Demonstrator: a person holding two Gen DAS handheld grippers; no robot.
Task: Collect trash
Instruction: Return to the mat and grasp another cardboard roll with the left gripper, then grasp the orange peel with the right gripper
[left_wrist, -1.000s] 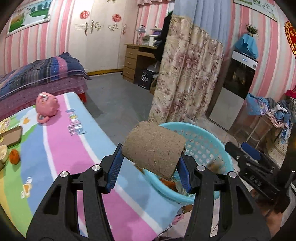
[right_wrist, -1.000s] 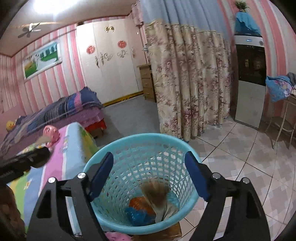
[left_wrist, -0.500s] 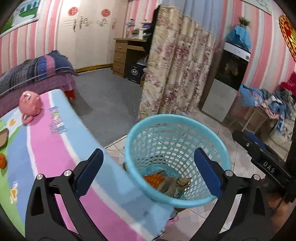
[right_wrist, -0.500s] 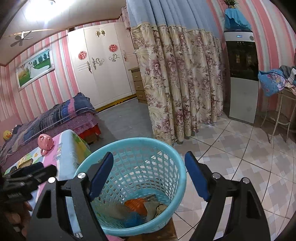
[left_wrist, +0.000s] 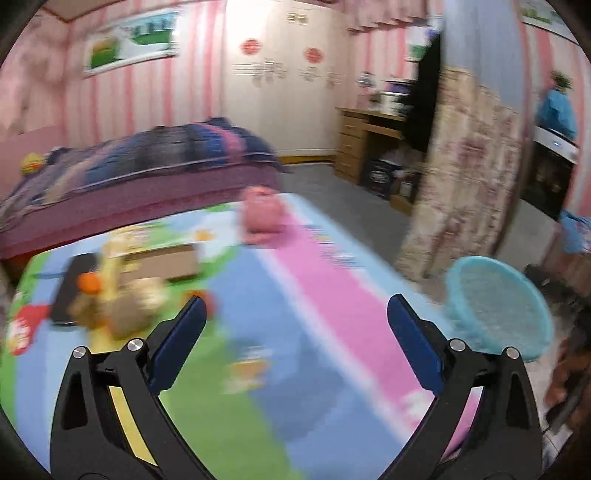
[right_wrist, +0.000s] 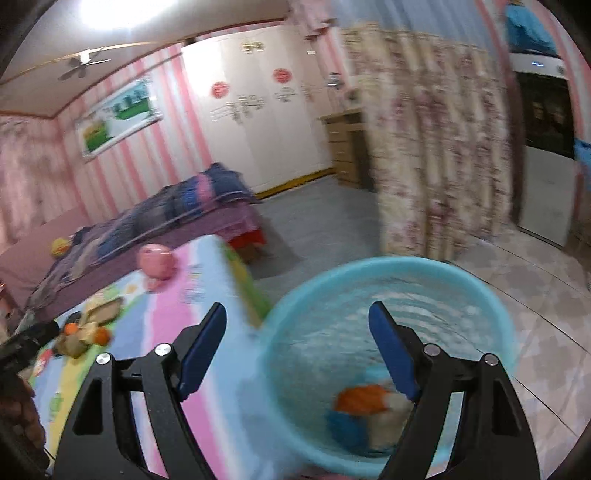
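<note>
1. Nearest in the left view: left gripper with jaws spread wide and nothing between them, where a second ago a brown cardboard roll was clamped over the basket; dropped in, by the look of it
2. Nearest in the right view: right gripper with jaws apart and empty, same gap as a second ago, hanging over the near rim of the basket
3. Just beyond the right jaws: trash inside the basket, an orange scrap, something blue and a pale piece, too blurred to pick out the roll
4. Beyond the left jaws: striped mat now filling the view, basket pushed off to the right edge; centred between the fingers half a second ago, so the left hand has swung away from it
5. Further up the mat on the left: remaining trash, a heap of brownish scraps and orange bits beside a dark flat thing, all smeared by motion
6. Further still: pink toy near the far end of the mat, then the bed
7. Read for the task: one drop finished, heap still to clear, left hand likely heading back for the next piece
</note>
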